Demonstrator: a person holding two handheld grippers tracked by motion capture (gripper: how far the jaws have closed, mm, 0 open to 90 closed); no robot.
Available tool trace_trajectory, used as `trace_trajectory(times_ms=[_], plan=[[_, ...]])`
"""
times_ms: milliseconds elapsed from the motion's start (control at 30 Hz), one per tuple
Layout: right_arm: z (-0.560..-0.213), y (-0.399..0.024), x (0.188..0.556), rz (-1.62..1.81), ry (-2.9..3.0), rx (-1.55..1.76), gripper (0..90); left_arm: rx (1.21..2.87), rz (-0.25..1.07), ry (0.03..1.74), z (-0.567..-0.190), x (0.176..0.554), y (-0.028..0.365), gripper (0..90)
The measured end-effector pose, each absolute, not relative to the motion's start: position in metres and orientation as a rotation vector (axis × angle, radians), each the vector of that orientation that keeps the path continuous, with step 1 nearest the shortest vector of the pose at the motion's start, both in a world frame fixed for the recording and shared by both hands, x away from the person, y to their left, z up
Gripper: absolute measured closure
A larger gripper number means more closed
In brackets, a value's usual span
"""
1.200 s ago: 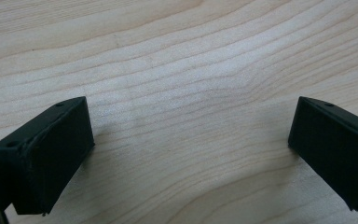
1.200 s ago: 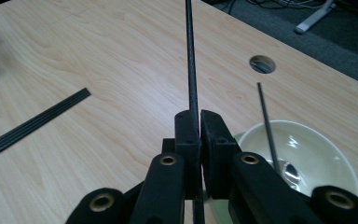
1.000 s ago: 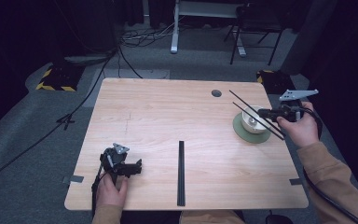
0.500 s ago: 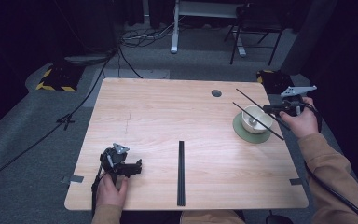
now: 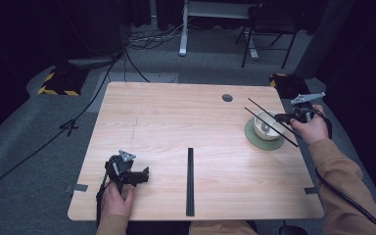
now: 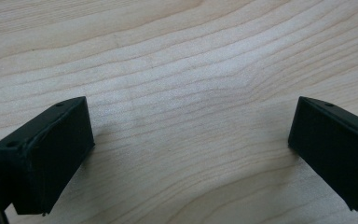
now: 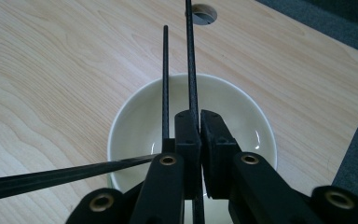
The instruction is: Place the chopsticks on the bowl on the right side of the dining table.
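- Since a second ago the right hand-held gripper (image 5: pixel 285 117) has shifted slightly, carrying its thin black chopsticks (image 5: pixel 270 126) across the white ceramic bowl (image 5: pixel 264 128).
- Its jaws are clamped tight on one stick in the right gripper view, with the second stick just beside it and both pointing over the bowl.
- That bowl sits on a round green saucer (image 5: pixel 274 143) near the right edge of the light wooden worktop (image 5: pixel 176 117).
- Resting on the worktop at front left, the left hand-held gripper (image 6: pixel 191 140) has its jaws spread wide, empty.
- A black flat strip (image 5: pixel 190 181) lies at front centre.
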State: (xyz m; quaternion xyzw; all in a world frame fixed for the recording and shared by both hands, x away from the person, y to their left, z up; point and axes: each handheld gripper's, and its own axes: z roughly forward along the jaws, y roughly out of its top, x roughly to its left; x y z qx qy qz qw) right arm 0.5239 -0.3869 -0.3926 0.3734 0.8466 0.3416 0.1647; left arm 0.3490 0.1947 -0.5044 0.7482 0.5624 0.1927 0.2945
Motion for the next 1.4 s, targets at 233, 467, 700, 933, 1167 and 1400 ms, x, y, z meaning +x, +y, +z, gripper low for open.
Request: trace_trajectory(times_ms=[233,467,700,933,1167,1400], plan=[[-0.402,-0.39,0.528,0.956,2.42,1.085,86.2,1.992,0.513,1.497,-0.504,0.349,0.195,0.2],[-0.41,-0.388,0.529,0.948,2.433,1.108,86.2,1.992,0.513,1.497,-0.504,0.349,0.195,0.2],[-0.414,-0.387,0.53,0.939,2.458,1.105,85.8,1.992,0.513,1.497,-0.504,0.349,0.195,0.2],[-0.411,-0.384,0.528,0.983,2.442,1.101,72.0,1.992,0.513,1.497,-0.504,0.349,0.195,0.2],[-0.414,-0.374,0.529,0.977,2.428,1.088,64.2,1.992,0.513,1.497,-0.504,0.349,0.195,0.2],[-0.419,-0.367,0.53,0.949,2.46,1.044,75.8,1.992,0.513,1.497,-0.504,0.349,0.195,0.2]])
